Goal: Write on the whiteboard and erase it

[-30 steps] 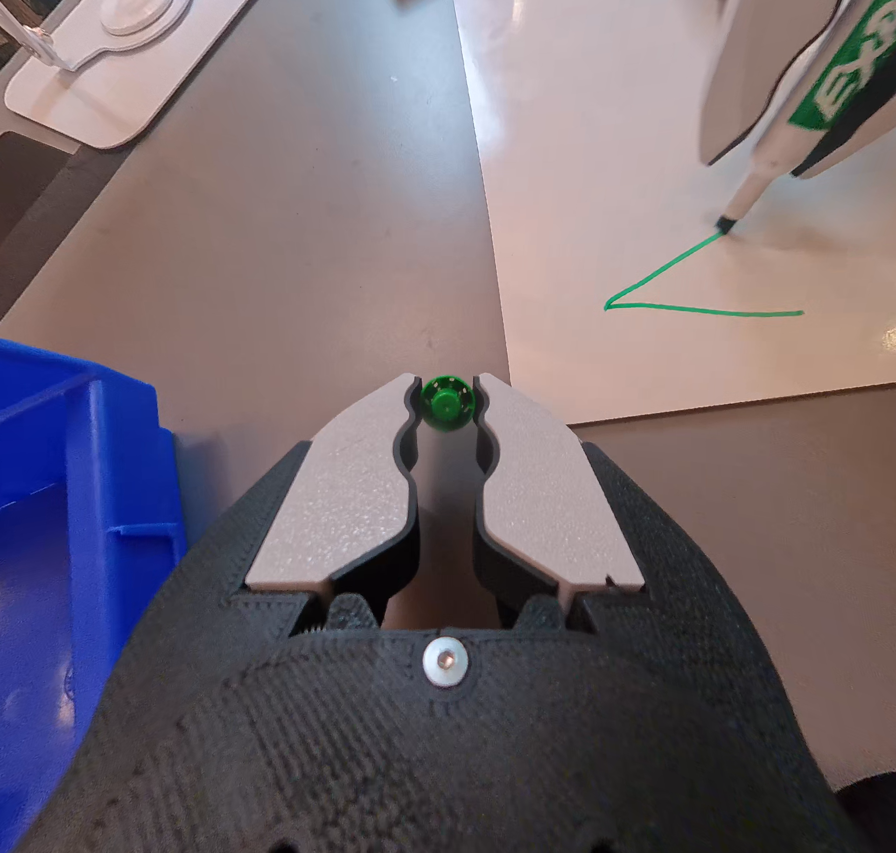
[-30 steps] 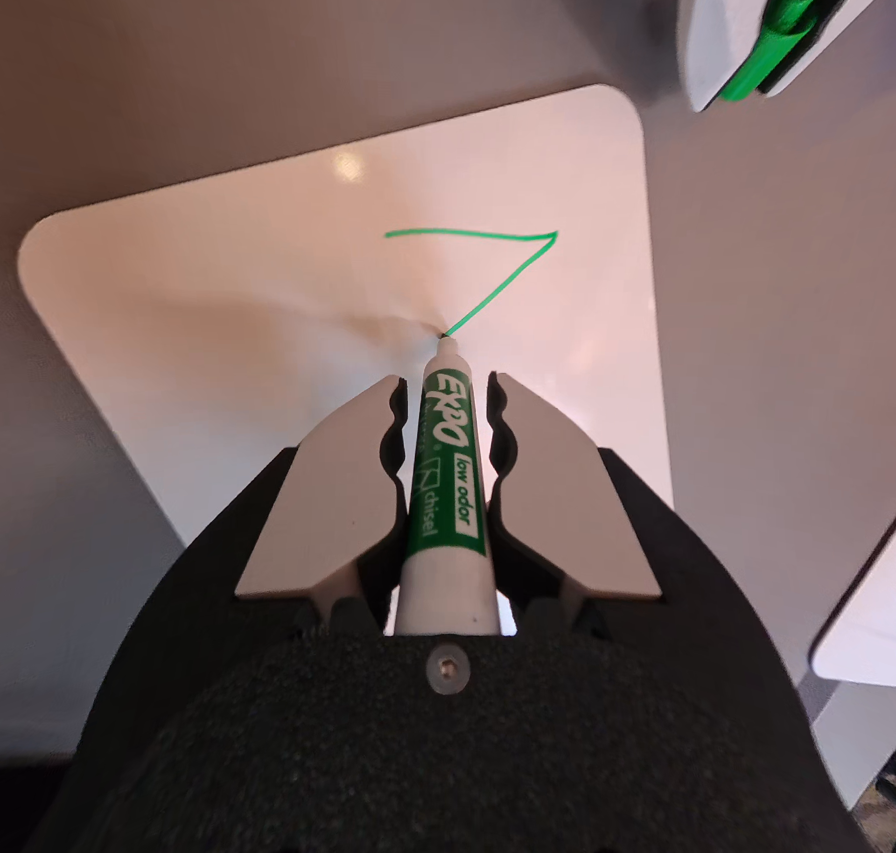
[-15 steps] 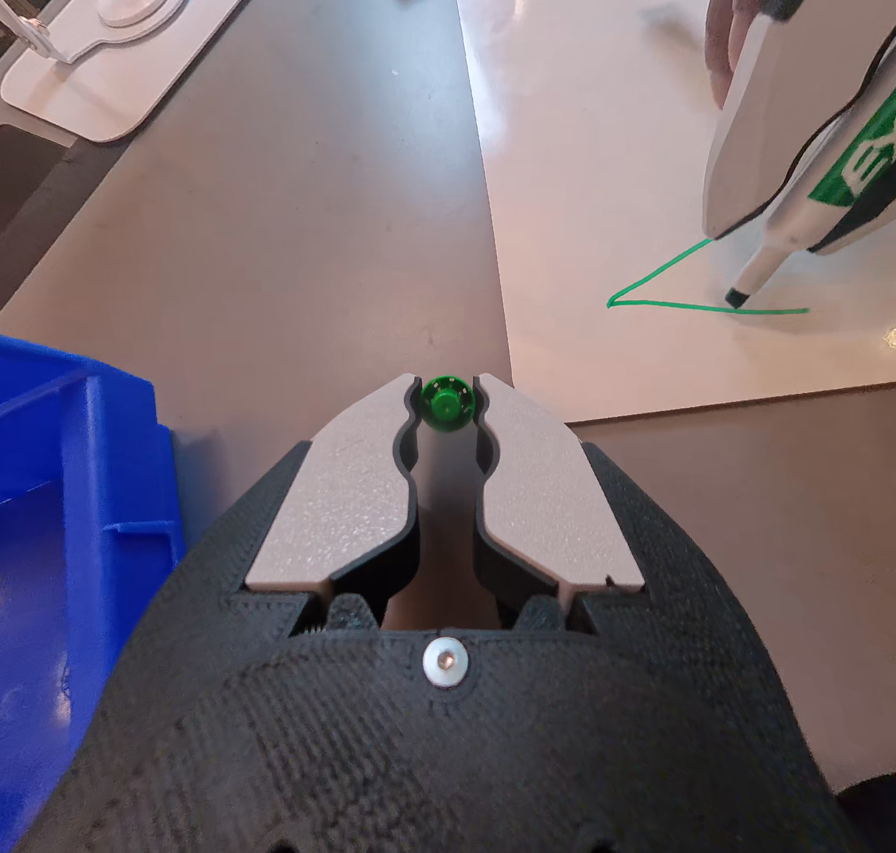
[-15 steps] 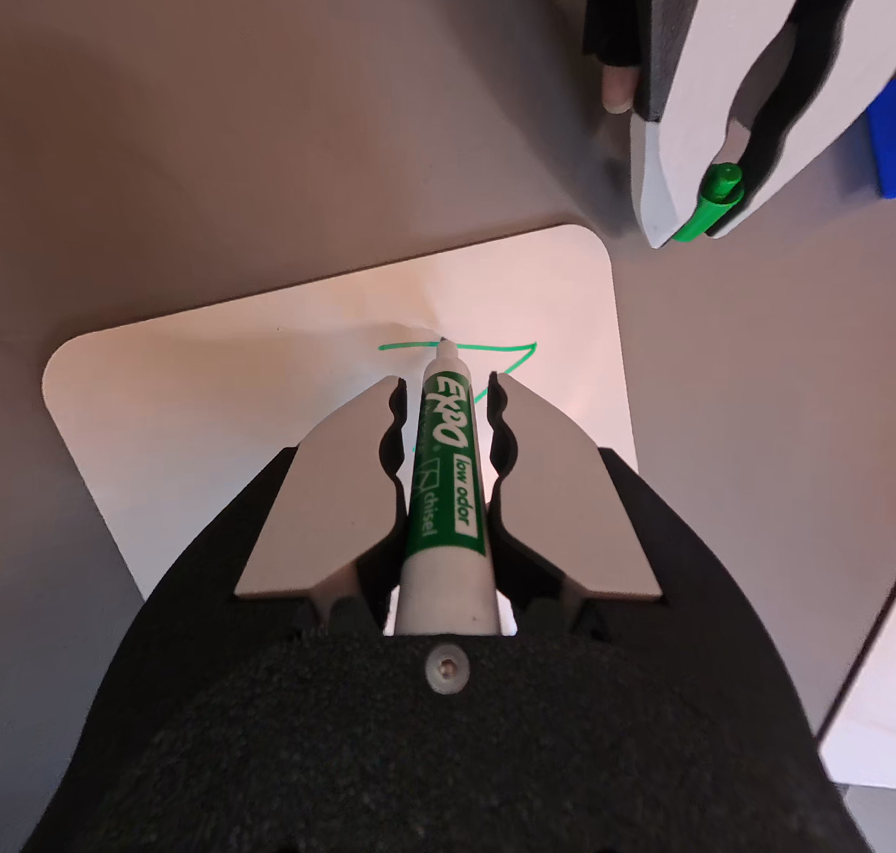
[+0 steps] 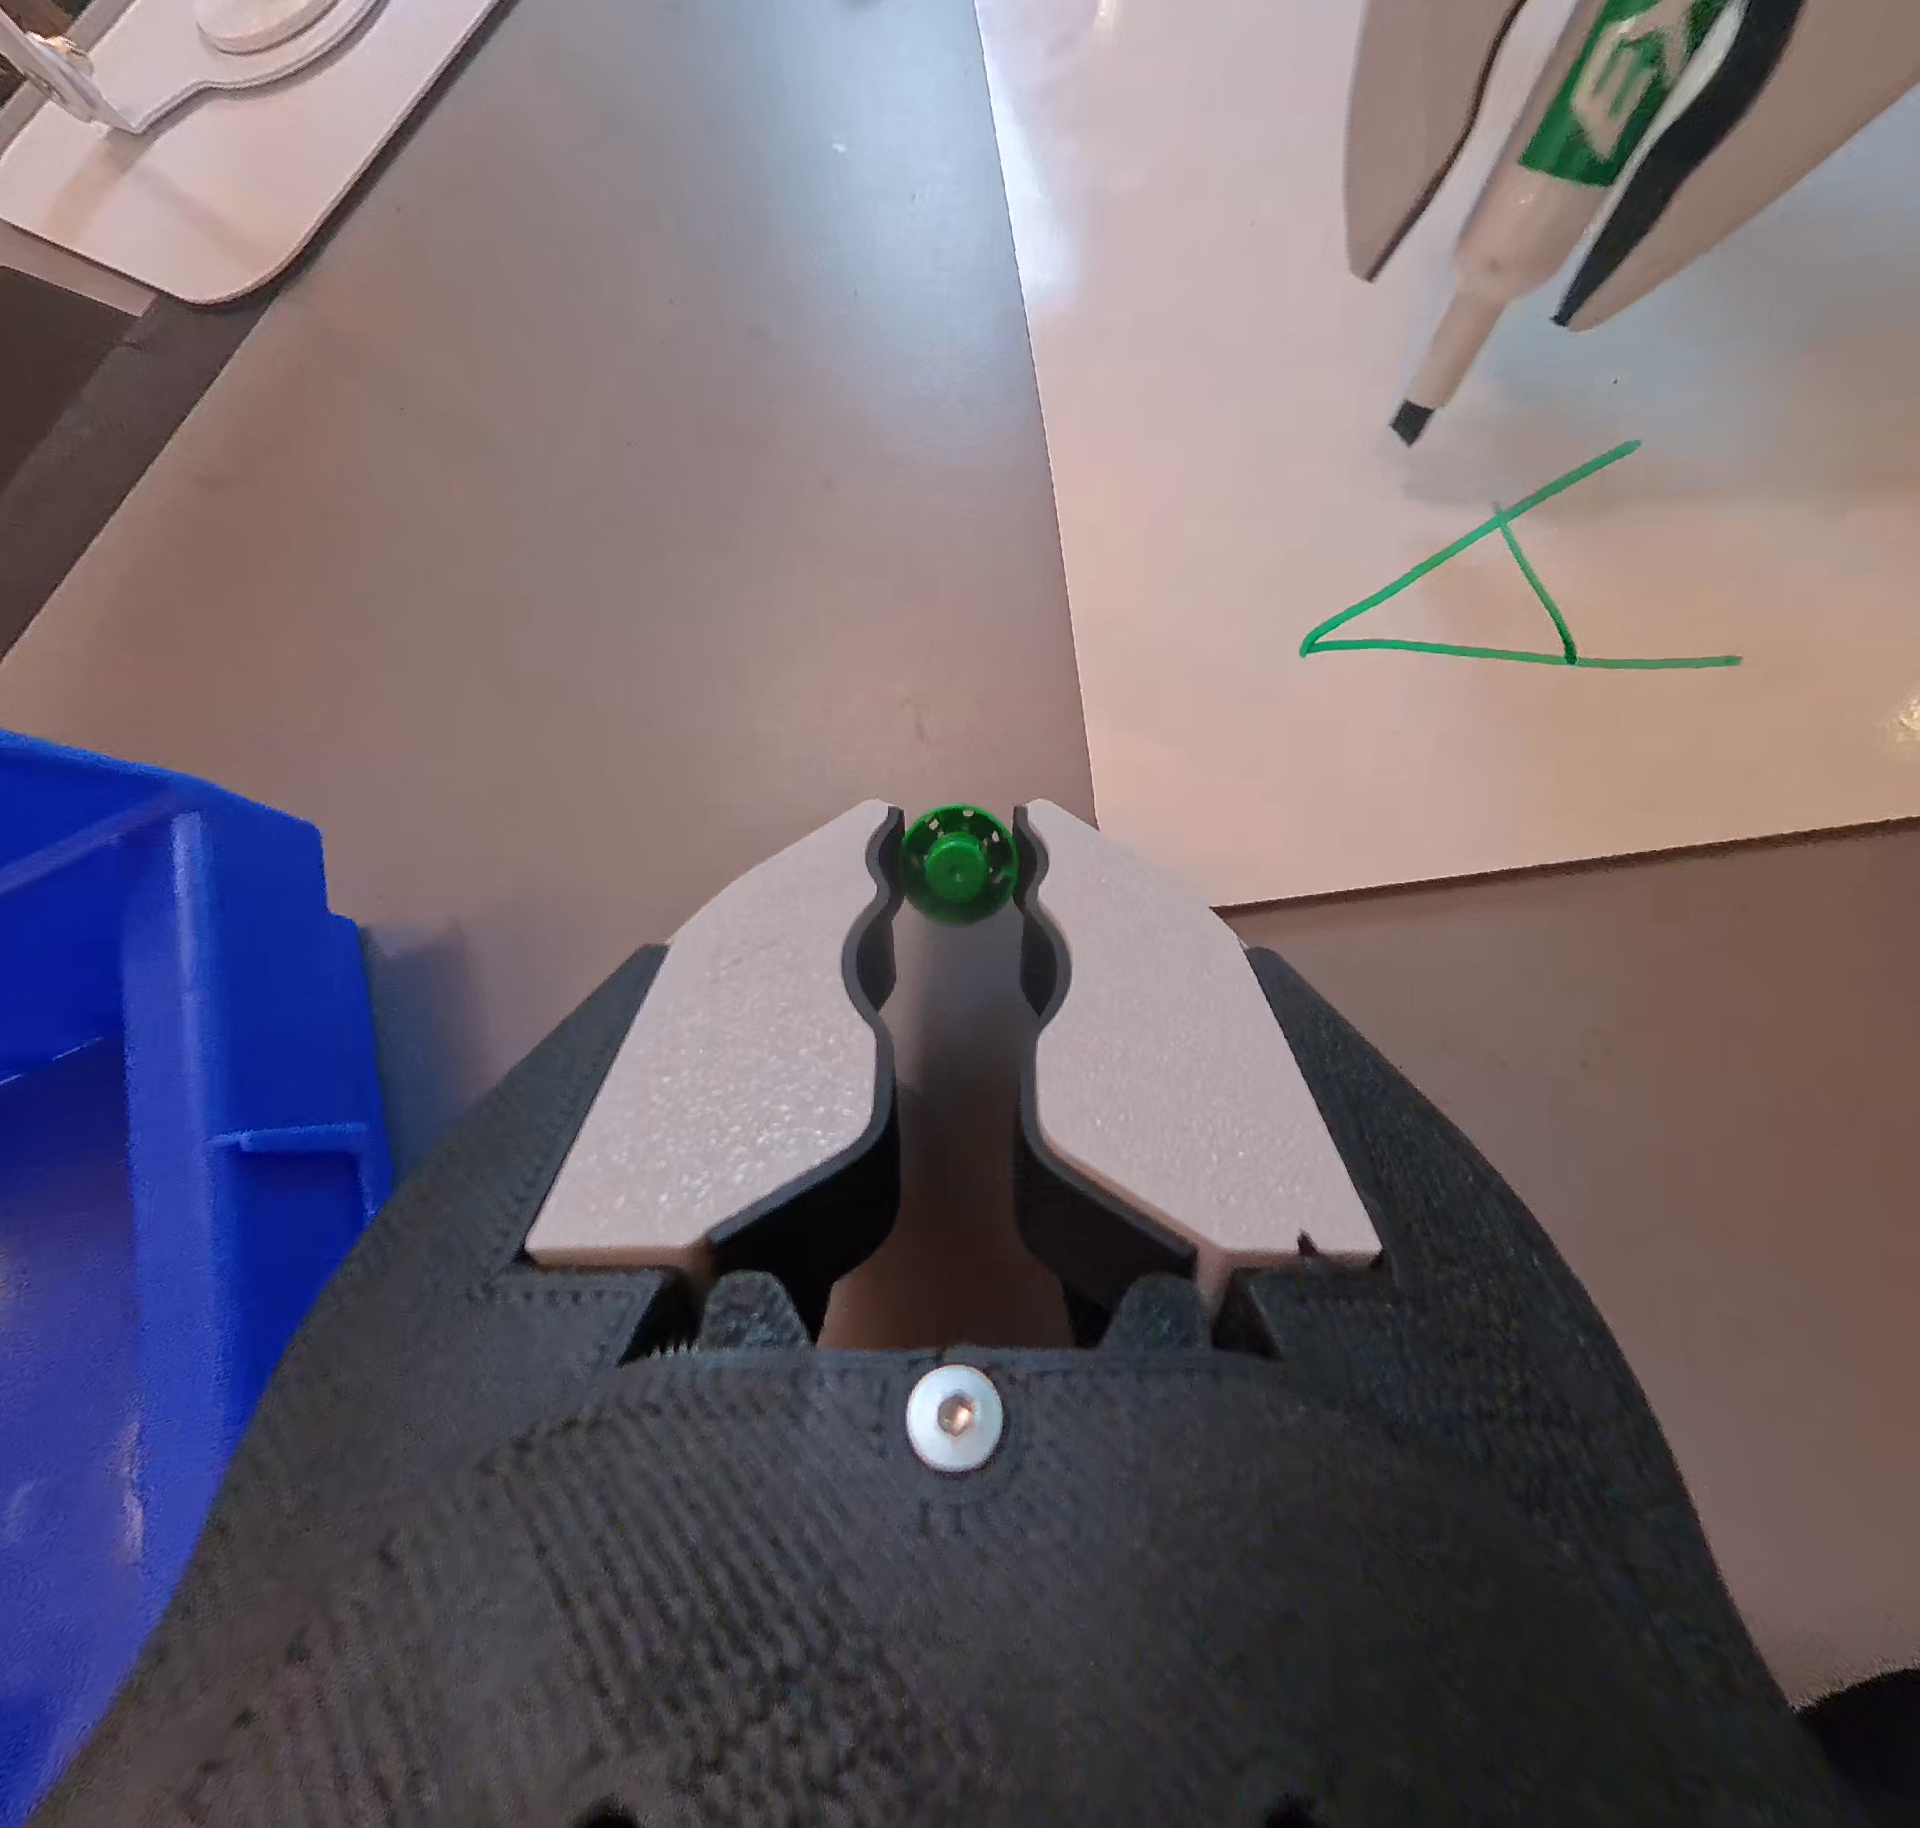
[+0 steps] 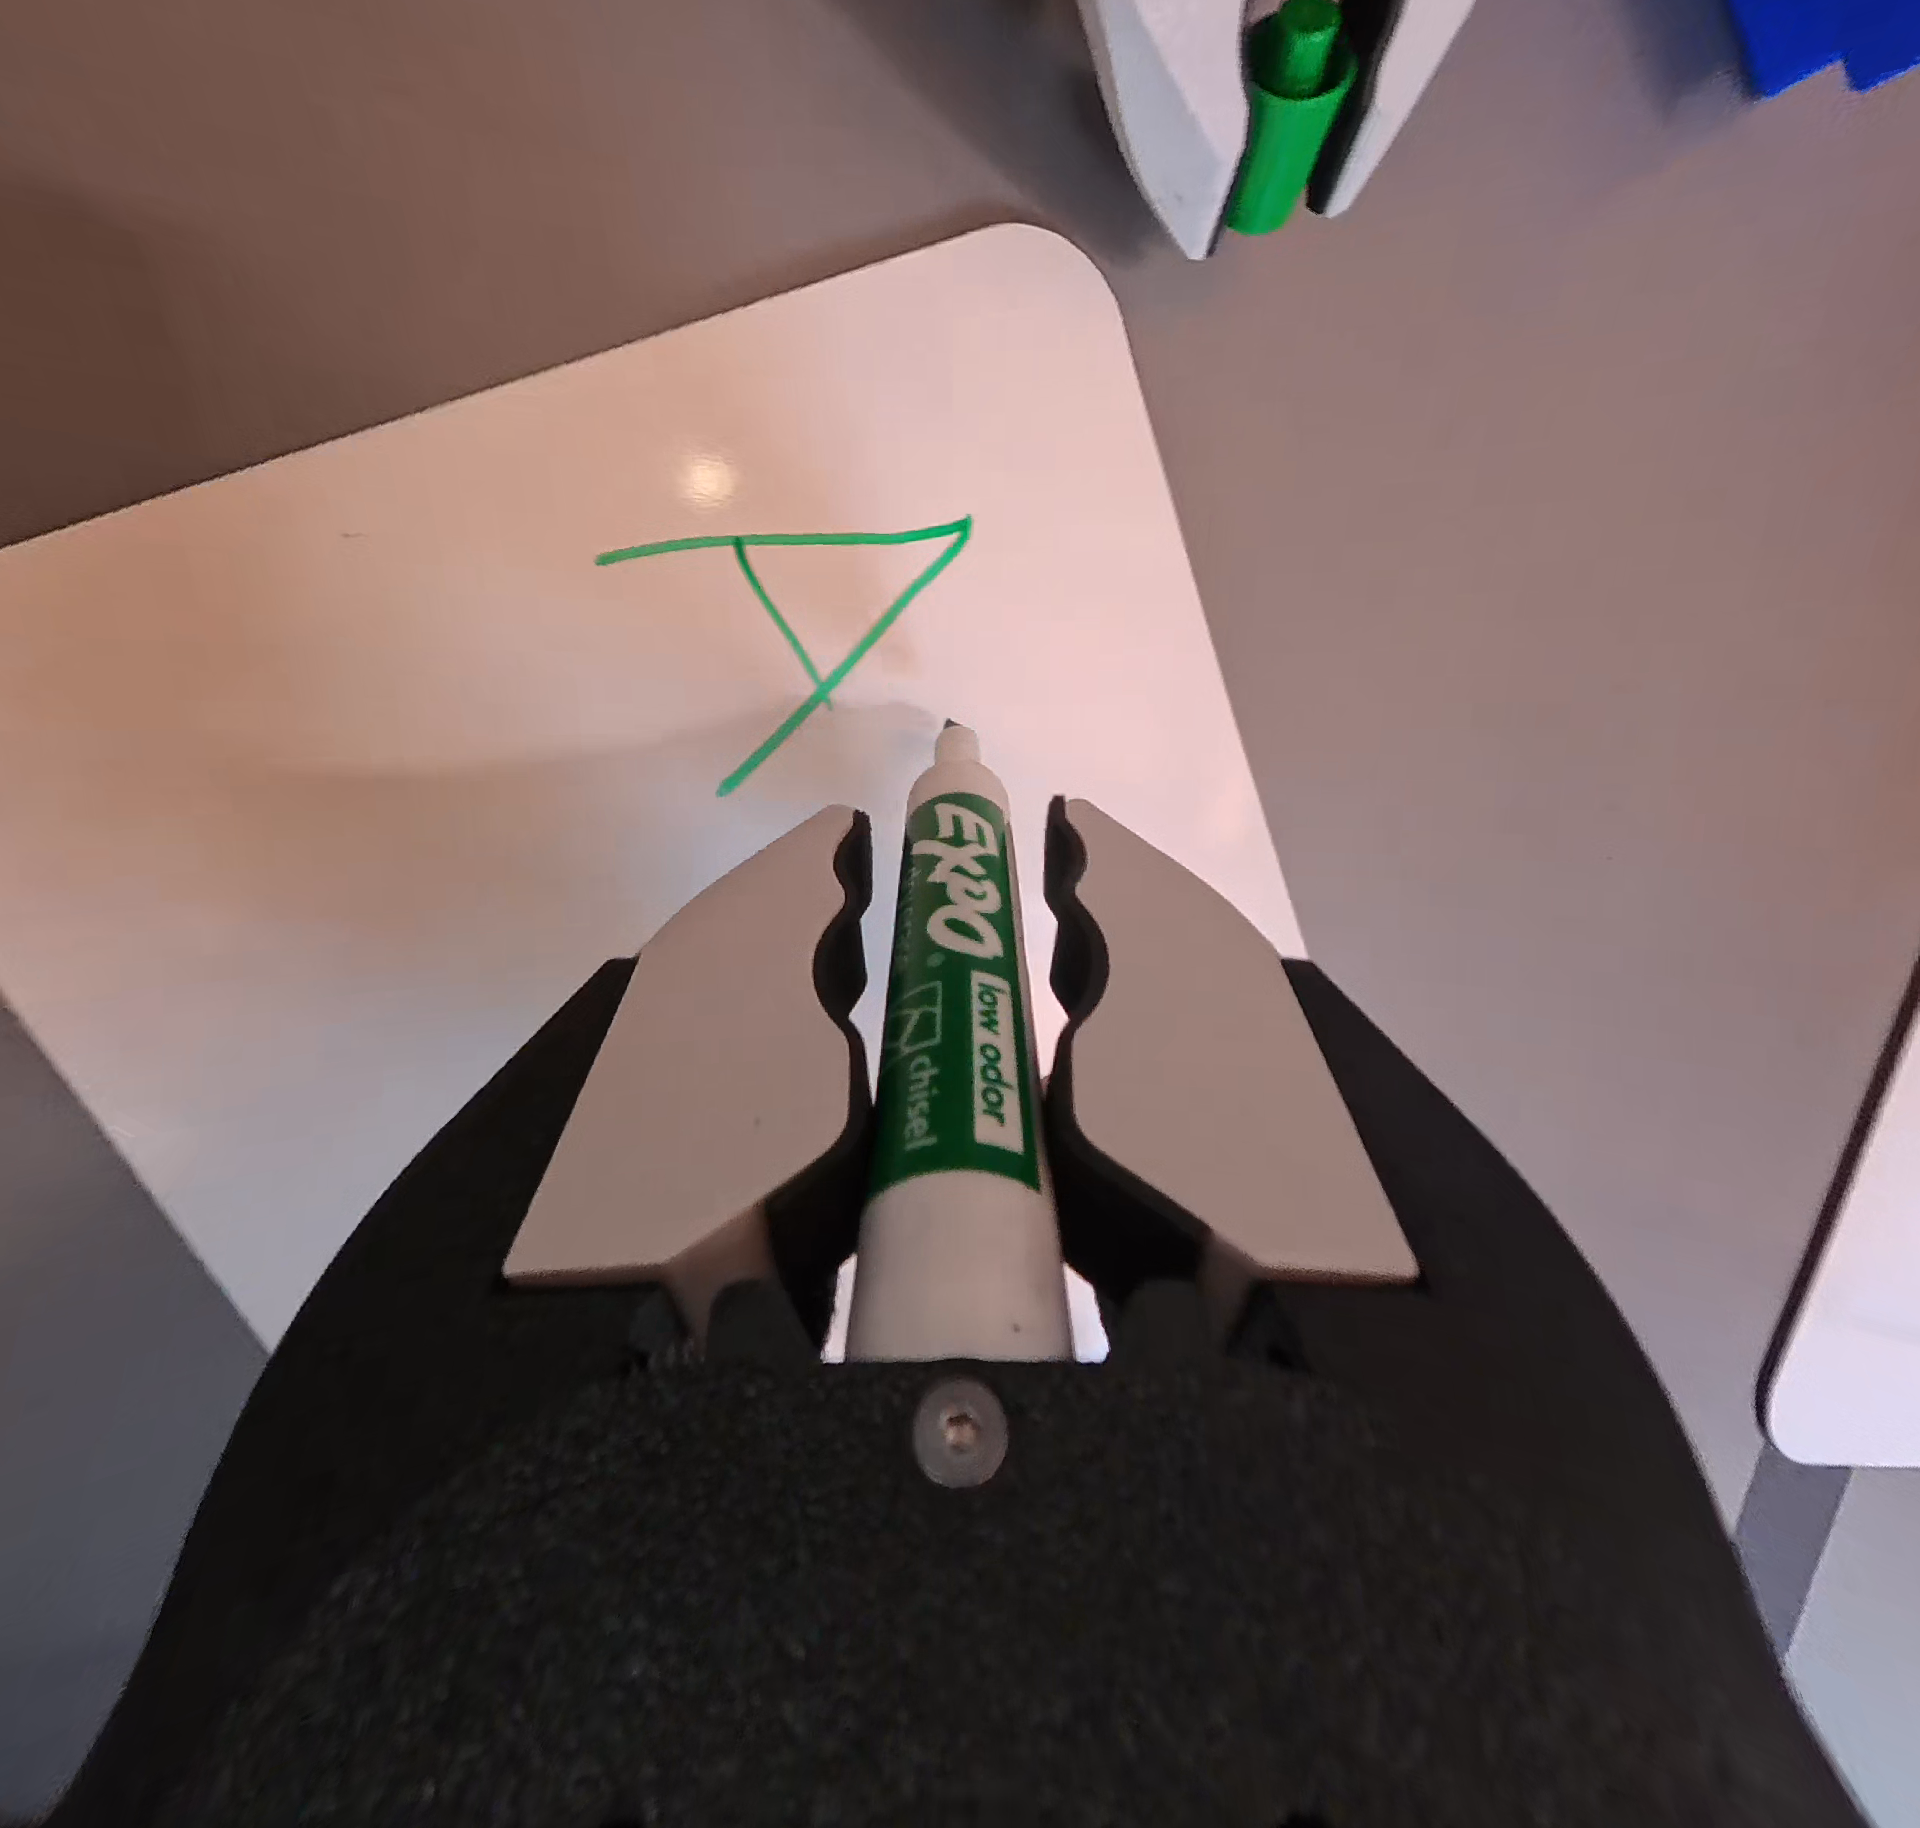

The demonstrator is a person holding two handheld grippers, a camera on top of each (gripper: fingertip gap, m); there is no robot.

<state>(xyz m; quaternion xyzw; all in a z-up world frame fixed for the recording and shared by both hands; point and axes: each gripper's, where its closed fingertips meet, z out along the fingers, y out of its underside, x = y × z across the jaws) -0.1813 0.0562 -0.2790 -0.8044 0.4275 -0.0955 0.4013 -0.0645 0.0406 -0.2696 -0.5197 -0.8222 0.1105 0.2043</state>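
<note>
Flat white whiteboard [image 6: 416, 739] on grey-brown desk [image 5: 623, 428], green three-stroke drawing [image 6: 821, 625] near its corner. Green-labelled white marker [image 6: 951, 1051] pinched in right gripper [image 6: 951, 822], tip just beside drawing. Left gripper [image 5: 954, 843] clamps green marker cap [image 5: 954, 876] off board; blue plastic bin [image 5: 125, 1103] alongside.

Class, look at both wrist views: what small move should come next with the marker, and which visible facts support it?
Probably bring the marker in the right gripper to the green cap in the left gripper. The three green strokes on the whiteboard look finished, the tip seems lifted, and erasing follows.
</note>
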